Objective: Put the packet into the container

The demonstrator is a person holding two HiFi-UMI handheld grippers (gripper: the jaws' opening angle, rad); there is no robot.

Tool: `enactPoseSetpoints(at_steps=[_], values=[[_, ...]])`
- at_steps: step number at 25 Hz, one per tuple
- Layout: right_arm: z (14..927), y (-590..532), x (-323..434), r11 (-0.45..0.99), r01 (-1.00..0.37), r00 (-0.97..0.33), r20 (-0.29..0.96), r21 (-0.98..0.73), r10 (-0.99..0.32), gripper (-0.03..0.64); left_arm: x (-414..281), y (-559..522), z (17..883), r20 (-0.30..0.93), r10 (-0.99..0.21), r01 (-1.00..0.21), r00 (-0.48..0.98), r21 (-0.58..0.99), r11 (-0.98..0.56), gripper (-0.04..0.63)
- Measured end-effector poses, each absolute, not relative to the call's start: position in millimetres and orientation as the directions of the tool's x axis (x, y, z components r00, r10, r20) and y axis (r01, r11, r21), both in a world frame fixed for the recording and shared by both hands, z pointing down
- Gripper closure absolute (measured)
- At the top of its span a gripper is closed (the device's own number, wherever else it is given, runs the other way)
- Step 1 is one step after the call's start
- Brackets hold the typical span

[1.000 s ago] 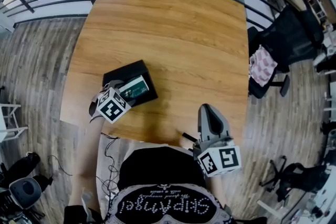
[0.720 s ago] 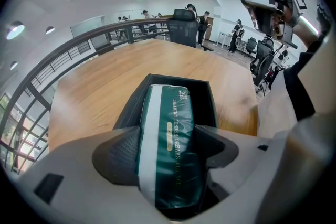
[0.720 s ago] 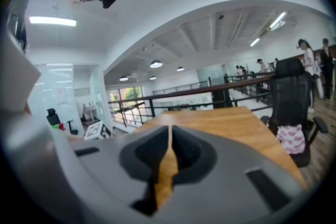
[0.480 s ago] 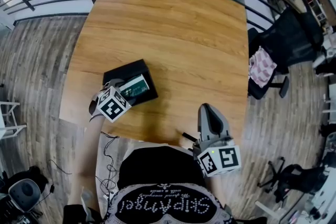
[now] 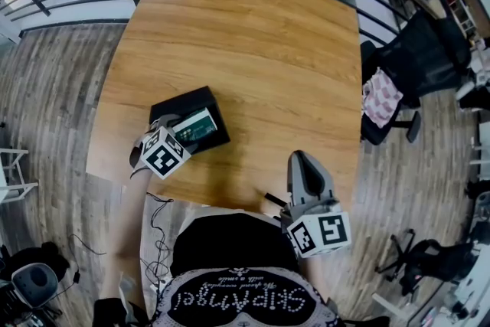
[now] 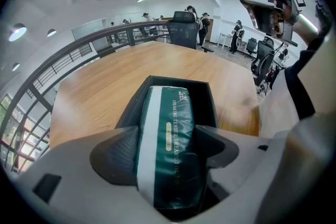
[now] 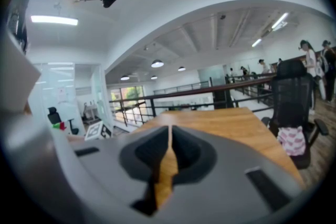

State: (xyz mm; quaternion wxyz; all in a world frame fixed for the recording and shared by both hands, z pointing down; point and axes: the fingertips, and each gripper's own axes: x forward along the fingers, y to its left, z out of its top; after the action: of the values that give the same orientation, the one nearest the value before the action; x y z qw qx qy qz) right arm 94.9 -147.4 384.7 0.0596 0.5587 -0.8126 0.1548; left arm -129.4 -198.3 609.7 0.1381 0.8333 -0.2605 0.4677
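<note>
Left item: left gripper point(image 6: 168, 147), a grey hand-held two-jaw tool, its jaws closed to a narrow gap on a dark green soft packet with a white lengthwise stripe and pale lettering point(image 6: 169, 107). The packet is pinched across its width between the two jaws, with its far end reaching out ahead of them. Just ahead of and below these jaws is a black shallow rectangular open-topped container point(image 6: 209, 99). The packet's forward part lies over the container's hollow, but whether it touches the bottom cannot be told. The container stands on a light brown wooden bench point(image 5: 253, 34), which spreads bare well beyond the jaws. Judged step: placing, with the packet brought to the container and not yet let go. The next move likely calls for lowering until the packet is borne, spreading the jaws, then drawing straight back so the packet is not dragged out. Right item: right gripper point(image 7: 169, 152), the same make, its jaws shut to a thin slit with nothing between them and only bench showing through the gap. It is at the near bench edge, well apart from the container. Far right, beyond the bench: a black office chair point(image 5: 417, 50) carrying a pink patterned cloth point(image 5: 381, 96).
</note>
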Motion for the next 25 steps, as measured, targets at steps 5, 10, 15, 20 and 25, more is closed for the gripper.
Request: enactPoseSetpoints(at_steps=[5, 10, 15, 20, 25], values=[[384, -146, 94, 0.33, -0.925, -0.371, 0.269, -0.187, -0.889, 0.577, -129, -199, 606, 0.848, -0.32, -0.568, 0.423, -0.027, -0.822, 0.244], [384, -145, 99, 0.329, -0.925, -0.372, 0.268, -0.191, -0.889, 0.577, -127, -199, 599, 0.846, -0.348, -0.56, 0.404, -0.073, -0.826, 0.245], [384, -147, 100, 0.331, -0.923, -0.376, 0.268, -0.198, -0.887, 0.577, -125, -207, 581, 0.828, -0.377, -0.568, 0.416, -0.088, -0.819, 0.245], [383, -149, 103, 0.335, -0.92, -0.382, 0.267, -0.205, -0.885, 0.577, -121, -214, 559, 0.79, -0.41, -0.616, 0.457, -0.052, -0.786, 0.245], [380, -147, 106, 0.334, -0.92, -0.381, 0.263, -0.204, -0.887, 0.577, -120, -223, 533, 0.731, -0.498, -0.663, 0.467, -0.082, -0.744, 0.274]])
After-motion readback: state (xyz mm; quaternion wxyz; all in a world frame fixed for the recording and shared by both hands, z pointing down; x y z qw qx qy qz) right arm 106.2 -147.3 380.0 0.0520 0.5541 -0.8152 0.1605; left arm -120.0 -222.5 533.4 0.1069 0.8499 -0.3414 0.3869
